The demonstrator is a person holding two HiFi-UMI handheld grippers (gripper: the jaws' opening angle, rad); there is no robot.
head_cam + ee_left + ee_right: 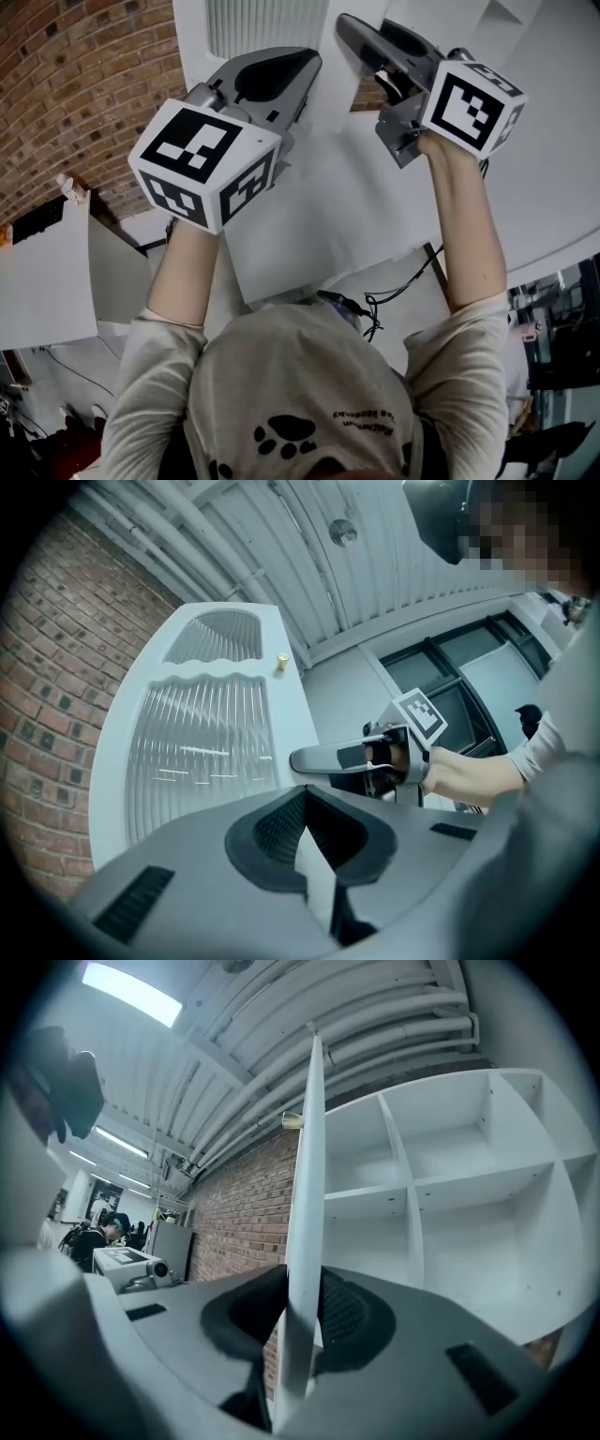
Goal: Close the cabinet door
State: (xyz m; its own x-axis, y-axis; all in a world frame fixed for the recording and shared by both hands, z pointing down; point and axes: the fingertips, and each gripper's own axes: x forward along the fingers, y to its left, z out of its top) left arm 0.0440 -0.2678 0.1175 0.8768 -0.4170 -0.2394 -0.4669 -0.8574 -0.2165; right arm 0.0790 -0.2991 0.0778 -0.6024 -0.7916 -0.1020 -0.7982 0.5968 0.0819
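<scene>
- Cabinet door (286, 714): a tall, flat white panel, swung open and well out from its cabinet, seen edge-on in the right gripper view. It looks rigid and fairly light, so a gentle, steady push should swing it shut. The hinges are not in view.
- Cabinet (469, 1232): an open white carcass divided into square compartments, smooth and matt, set against a red brick wall (56, 714).
- Ribbed glass (206, 742): two inset panes with wavy top edges fill most of the door face. They are probably the fragile part, so pressure belongs on the painted frame rather than the glass.
- Right gripper (302, 1302): its dark, ribbed pads (347, 1312) are clamped on the door's thin free edge. This seems a sound place to hold, with good leverage. The paint looks slick, so the pinch could slide.
- Left gripper (302, 803): its jaws appear closed tip to tip with nothing between them. It is close to the door face, but I cannot tell whether it touches.
- Knob (281, 661): a small yellowish stud near the door's upper free edge, probably too small for an easy hold.
</scene>
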